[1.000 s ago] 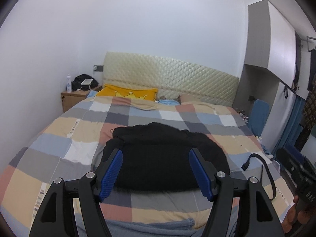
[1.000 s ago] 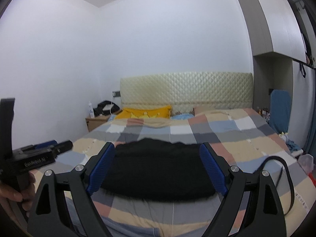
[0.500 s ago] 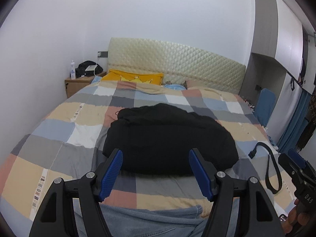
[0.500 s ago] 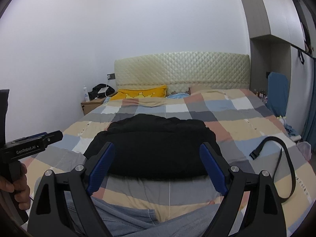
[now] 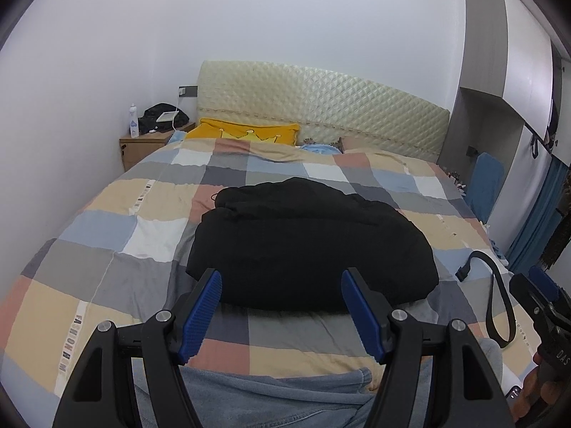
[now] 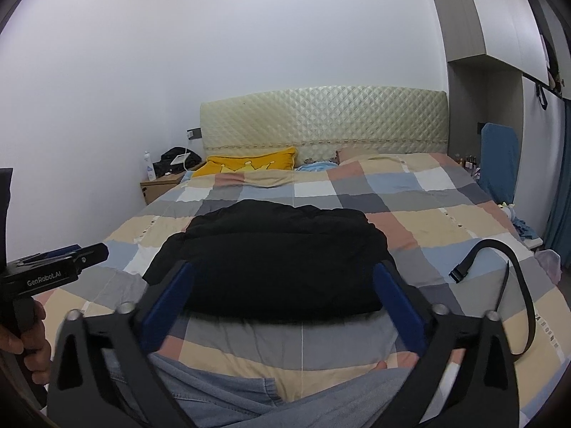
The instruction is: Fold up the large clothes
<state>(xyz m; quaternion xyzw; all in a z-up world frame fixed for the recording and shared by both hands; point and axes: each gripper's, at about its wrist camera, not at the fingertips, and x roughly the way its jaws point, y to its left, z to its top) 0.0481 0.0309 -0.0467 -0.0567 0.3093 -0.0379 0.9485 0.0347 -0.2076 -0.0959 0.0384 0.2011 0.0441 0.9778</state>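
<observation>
The black garment [image 5: 307, 246] lies in a puffy, bundled heap on the checked bedspread [image 5: 107, 221], dead ahead of both sets of jaws and a little below them, its long axis running side to side across the line the grippers point along. Left gripper [image 5: 282, 306] has its blue pads spread apart with nothing between them, the near hem of the heap just past the fingertips. Right gripper [image 6: 283, 297] is blurred in its own view and its jaws are opening wider right now, also empty, the garment's near edge framed between the two fingers but not touched. Which hand is nearer? Hard to call; both hover at the near edge, the left towards the left end of the heap, the right towards its right end, so I'd judge each takes its own near corner. In the right wrist view the left gripper shows at the far left, held in a hand [image 6: 21, 335]. Closer than the jaws, grey-blue denim [image 5: 271, 396] lies at the bed's foot. Off to the right of the jaws a black strap with a buckle [image 6: 499, 278] loops over the spread, clear of the garment. Beyond it all sit a yellow pillow [image 5: 246, 132] and the quilted headboard [image 5: 321, 107].
</observation>
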